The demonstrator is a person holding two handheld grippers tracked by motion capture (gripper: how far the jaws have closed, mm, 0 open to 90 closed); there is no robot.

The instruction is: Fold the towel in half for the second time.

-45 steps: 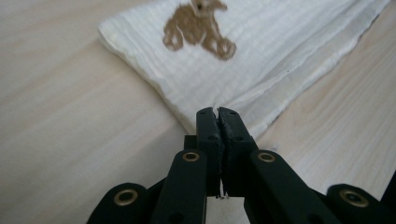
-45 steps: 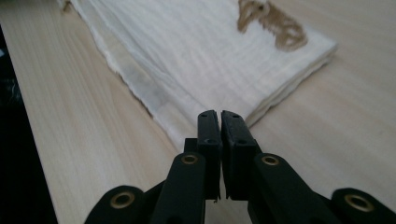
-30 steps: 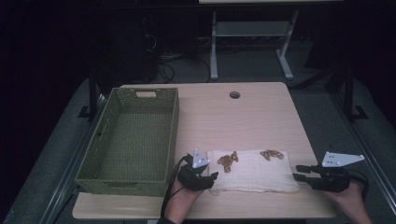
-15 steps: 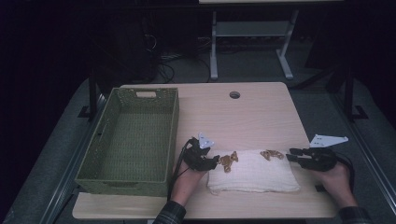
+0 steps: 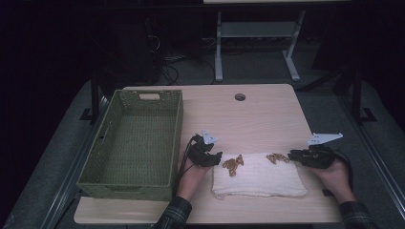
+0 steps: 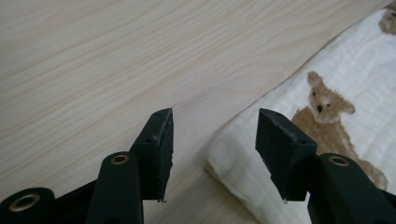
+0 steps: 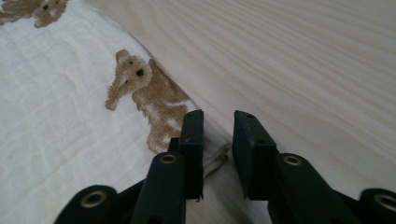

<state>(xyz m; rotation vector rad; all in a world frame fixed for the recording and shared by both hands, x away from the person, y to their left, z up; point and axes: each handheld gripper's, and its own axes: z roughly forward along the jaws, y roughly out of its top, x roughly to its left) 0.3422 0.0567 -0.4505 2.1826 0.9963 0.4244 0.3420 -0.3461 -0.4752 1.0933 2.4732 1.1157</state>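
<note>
A folded white cloth (image 5: 258, 174) printed with brown teddy bears lies on the wooden table (image 5: 248, 114) near its front edge. My left gripper (image 5: 218, 158) is at the cloth's far left corner. In the left gripper view its jaws (image 6: 215, 135) stand open, with the cloth (image 6: 350, 84) corner lying between them untouched. My right gripper (image 5: 291, 155) is at the far right corner. Its jaws (image 7: 218, 135) have just been closing and stand a narrow gap apart. The cloth (image 7: 56, 116) corner pokes into that gap under the left jaw, and no pad presses on it.
A green woven basket (image 5: 176, 133) stands empty on the table's left side, close to my left hand. A round cable hole (image 5: 240, 97) sits near the table's far edge. Bare wood lies beyond the cloth.
Both hands have moved away from the person and inward. The left gripper has come to the cloth's far left corner and the right gripper has slid left to its far right corner.
</note>
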